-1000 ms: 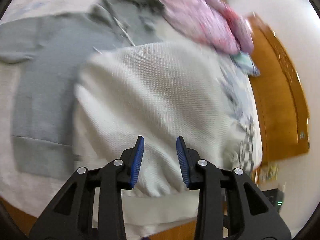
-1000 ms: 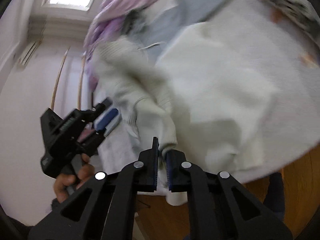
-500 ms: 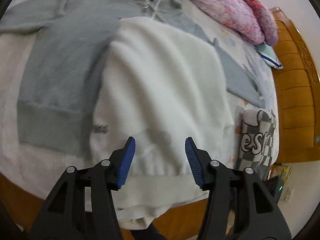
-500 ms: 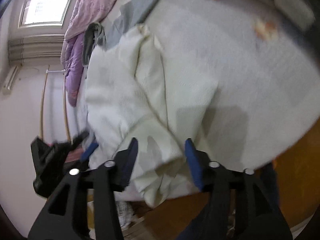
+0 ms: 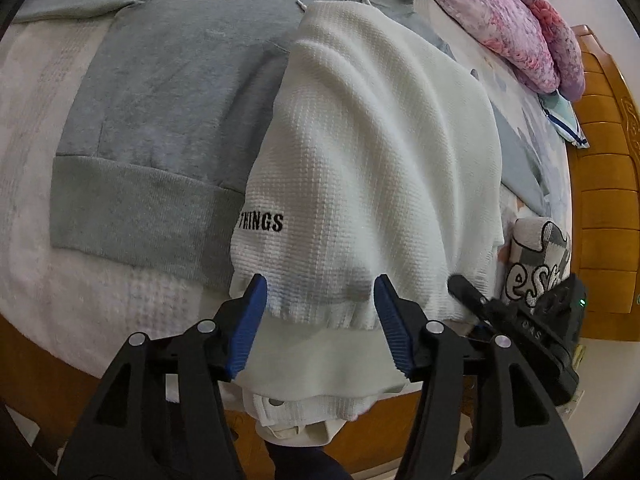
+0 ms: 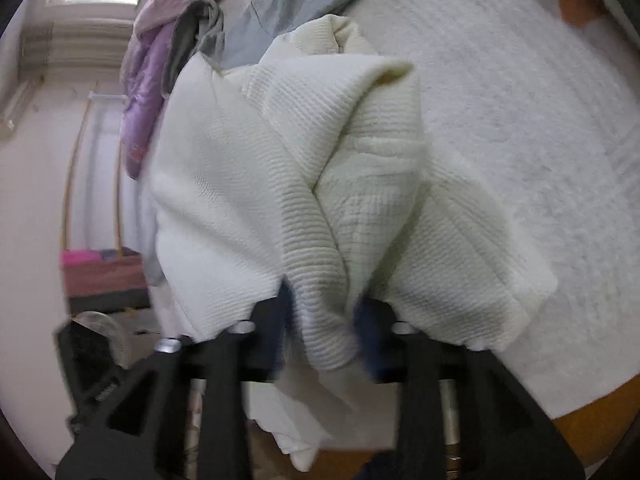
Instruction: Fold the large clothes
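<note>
Holding my left gripper [image 5: 318,312] wide open above the hem of the white sweater [image 5: 376,152].

My right gripper [image 6: 324,312] has its jaws apart with bunched folds of that sweater [image 6: 280,184] draped between and over them; the blur hides whether they pinch it. The sweater lies on the bed [image 5: 36,160], overlapping a grey hoodie [image 5: 168,92], hem hanging over the wooden bed edge [image 5: 48,364]. A pink quilt [image 5: 516,20] is heaped beyond.
</note>
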Tool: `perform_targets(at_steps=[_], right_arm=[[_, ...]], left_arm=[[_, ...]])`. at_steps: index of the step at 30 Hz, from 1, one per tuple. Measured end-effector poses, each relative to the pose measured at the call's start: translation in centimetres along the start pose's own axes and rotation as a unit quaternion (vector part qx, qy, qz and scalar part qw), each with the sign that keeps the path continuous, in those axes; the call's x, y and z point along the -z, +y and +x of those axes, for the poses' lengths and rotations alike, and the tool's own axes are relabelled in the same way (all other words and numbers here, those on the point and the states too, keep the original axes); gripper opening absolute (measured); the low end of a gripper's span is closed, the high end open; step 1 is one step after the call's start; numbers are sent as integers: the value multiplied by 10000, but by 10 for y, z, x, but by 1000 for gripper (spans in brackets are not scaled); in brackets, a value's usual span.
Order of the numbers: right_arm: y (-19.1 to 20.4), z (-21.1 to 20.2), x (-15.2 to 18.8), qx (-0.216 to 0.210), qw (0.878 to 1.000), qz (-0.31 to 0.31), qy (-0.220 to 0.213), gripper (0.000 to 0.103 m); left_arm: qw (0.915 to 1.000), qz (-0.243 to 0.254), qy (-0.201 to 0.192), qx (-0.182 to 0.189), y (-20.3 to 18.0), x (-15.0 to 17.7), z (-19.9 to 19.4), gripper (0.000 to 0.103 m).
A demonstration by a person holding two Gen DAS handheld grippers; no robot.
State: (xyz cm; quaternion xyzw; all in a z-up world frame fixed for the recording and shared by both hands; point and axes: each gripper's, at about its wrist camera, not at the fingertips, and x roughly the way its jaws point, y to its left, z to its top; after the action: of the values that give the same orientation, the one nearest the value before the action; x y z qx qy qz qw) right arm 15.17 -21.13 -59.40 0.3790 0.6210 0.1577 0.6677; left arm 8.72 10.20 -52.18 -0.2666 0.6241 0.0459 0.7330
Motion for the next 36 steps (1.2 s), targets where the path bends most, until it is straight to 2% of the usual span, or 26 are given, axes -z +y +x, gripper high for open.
perform_targets(at_steps=[5, 9, 10, 12, 14, 17, 19, 21, 22, 23, 24, 26, 28, 31, 33, 35, 36], right_arm=[[22, -46, 21, -14, 9990, -251, -375, 11], [4, -58, 36, 386, 9977, -87, -550, 11], [-13, -51, 38, 467, 9980, 164, -401, 11], [-41, -29, 32, 301, 9976, 629, -6, 13], [-52, -21, 26, 509, 9957, 768, 55, 34], [-38, -27, 16, 735, 9941, 782, 175, 41], [-22, -39, 13, 1067, 9921, 627, 218, 41], [-3, -52, 9, 1597, 9868, 223, 160, 41], [9, -59, 5, 1820, 9833, -55, 62, 38], [23, -63, -1, 2063, 9778, -374, 45, 23], [37, -67, -8, 2168, 9744, -588, -56, 15], [59, -69, -24, 1821, 9792, -853, -263, 7], [88, -58, -39, 1445, 9809, -1240, -383, 3], [129, -22, -66, 1295, 9712, -1946, -453, 3], [146, 16, -86, 1603, 9578, -2362, -336, 3], [132, 51, -107, 2074, 9481, -2408, 76, 0], [125, 59, -113, 2139, 9472, -2386, 94, 0]], left_arm=[[9998, 142, -45, 135, -3, -6, -5, 60], [9992, 387, -12, 61, -11, -10, 0, 61], [9990, 450, 50, 10, -13, -10, 4, 64], [9983, 502, 298, -89, -14, -11, 18, 66], [9976, 529, 417, -145, -14, -11, 32, 66], [9966, 638, 445, -277, -18, -15, 36, 66], [9971, 620, 389, -201, -19, -17, 31, 66], [9976, 580, 366, 18, -21, -18, 25, 66], [9973, 612, 399, 76, -22, -18, 25, 67], [9968, 656, 443, 88, -22, -17, 26, 67], [9960, 724, 517, 30, -22, -15, 30, 67], [9955, 780, 533, -52, -24, -12, 35, 67], [9952, 852, 474, -118, -28, -9, 37, 67], [9940, 985, 410, -232, -32, -4, 41, 67], [9930, 1082, 372, -298, -36, -1, 43, 68], [9924, 1136, 319, -347, -39, 3, 45, 67], [9924, 1141, 299, -352, -41, 6, 48, 68]])
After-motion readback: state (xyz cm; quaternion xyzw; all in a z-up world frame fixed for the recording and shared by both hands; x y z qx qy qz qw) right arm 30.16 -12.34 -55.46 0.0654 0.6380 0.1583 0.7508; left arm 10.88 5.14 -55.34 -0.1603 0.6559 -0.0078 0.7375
